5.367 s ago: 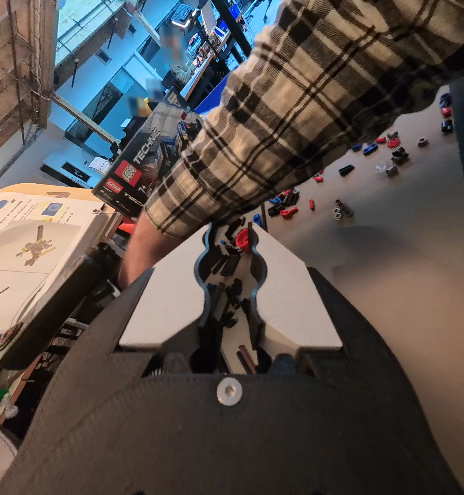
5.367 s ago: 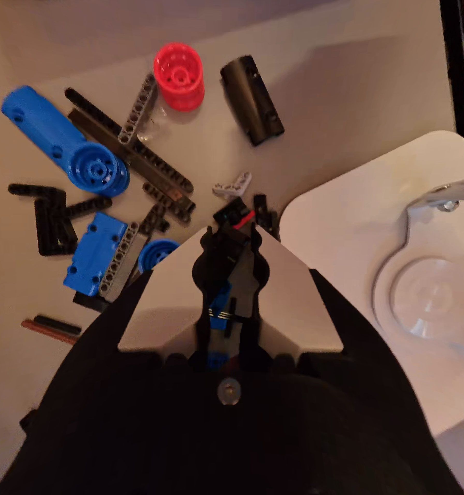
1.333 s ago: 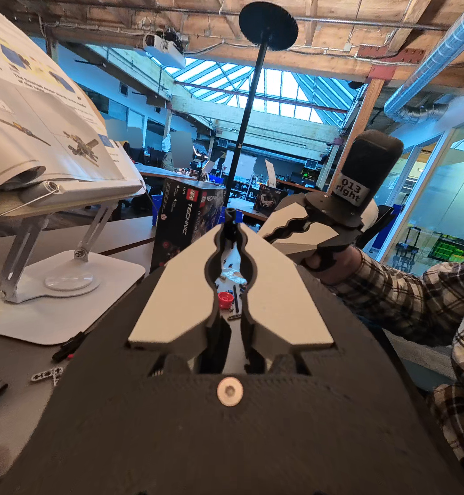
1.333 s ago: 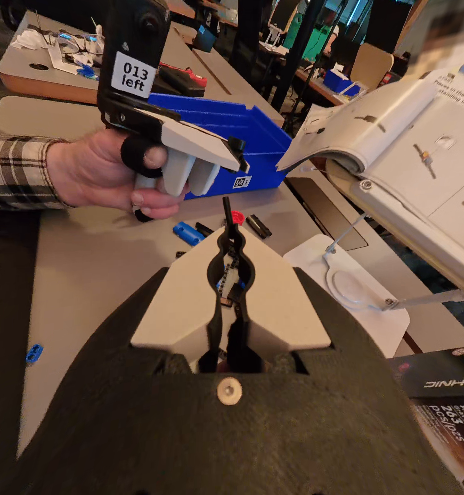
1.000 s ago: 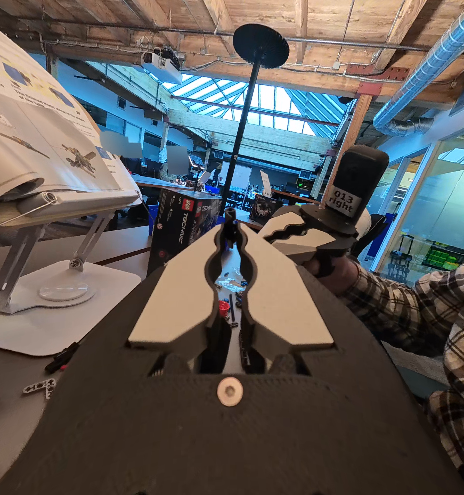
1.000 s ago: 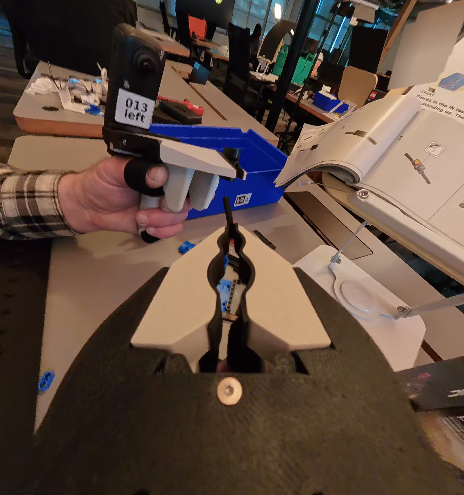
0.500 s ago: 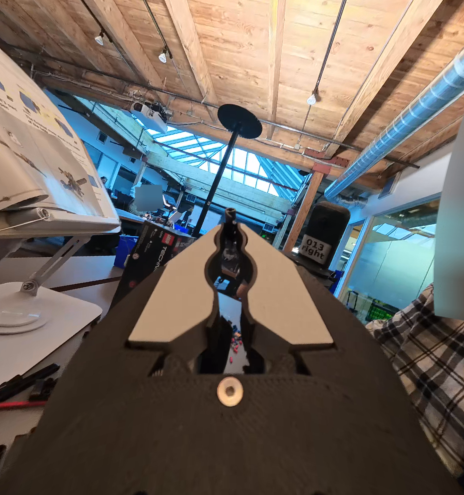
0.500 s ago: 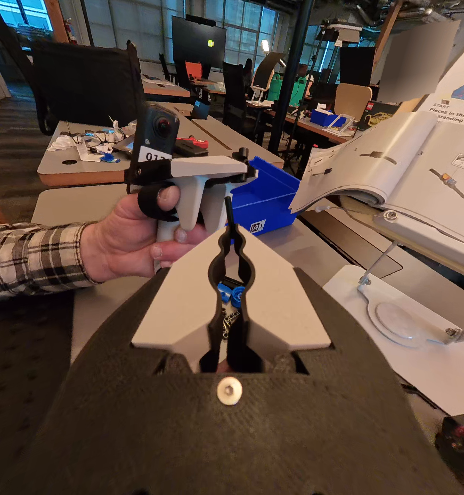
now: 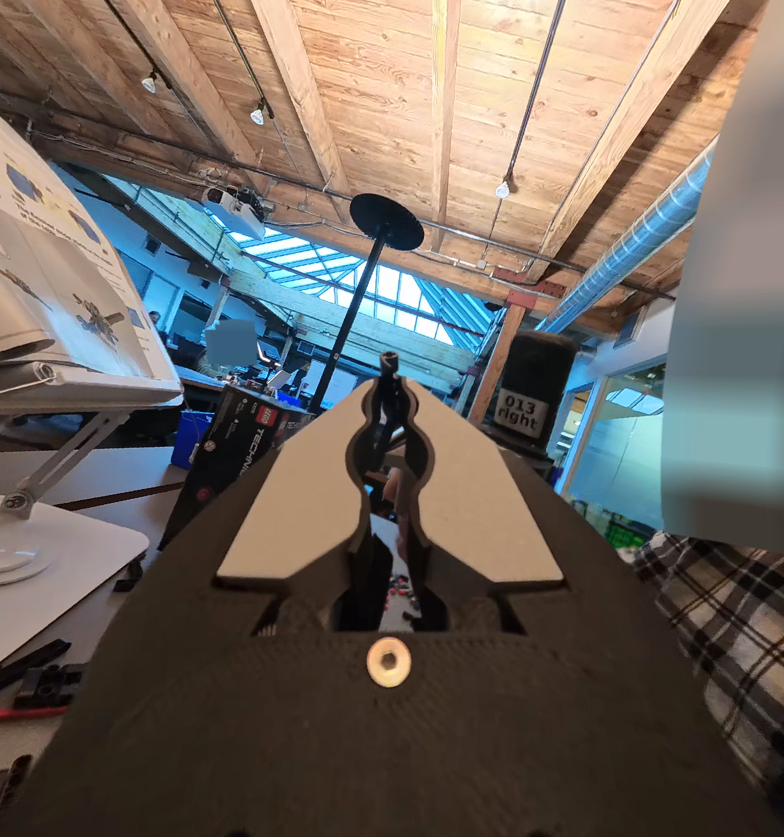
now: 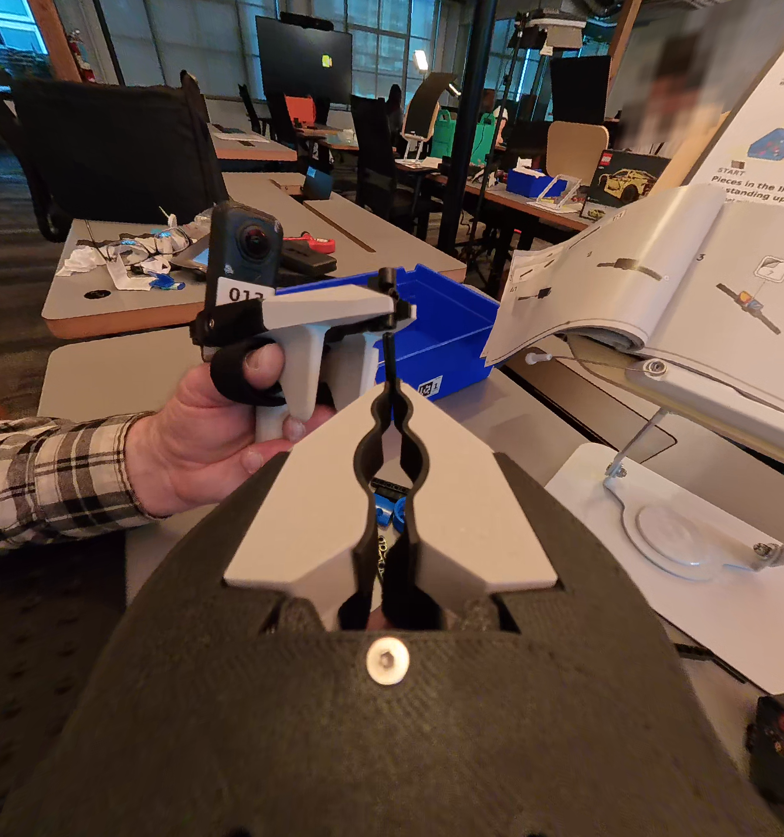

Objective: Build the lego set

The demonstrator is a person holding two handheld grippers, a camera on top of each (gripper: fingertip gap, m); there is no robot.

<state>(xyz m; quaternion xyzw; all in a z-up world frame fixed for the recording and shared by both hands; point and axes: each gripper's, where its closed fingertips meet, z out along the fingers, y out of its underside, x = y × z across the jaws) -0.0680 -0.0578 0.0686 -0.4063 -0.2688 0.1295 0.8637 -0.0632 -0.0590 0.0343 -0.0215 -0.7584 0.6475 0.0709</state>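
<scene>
Pretty early days on this build, I'd say. The left gripper [image 10: 392, 301] has its fingers clamped on a small black connector piece [image 9: 388, 362] that pokes out past the tips, and the right gripper [image 10: 390, 398] is squeezed shut on a thin black axle [image 10: 389, 358] sticking straight out ahead of its own tips. In the right wrist view the axle's free end sits just below the connector, nearly touching but not seated as far as I can tell, so the job in hand looks like sliding one into the other up in the air. Nothing bigger than that pairing seems to be assembled yet. Down behind the right fingers, loose blue parts [image 10: 392, 509] lie on the worktop [image 10: 516, 421], a blue bin [image 10: 444, 326] sits beyond the tips, and the instruction booklet [image 10: 679, 271] is propped open off to the right, showing low step numbers. So most of the set is still left to do.
</scene>
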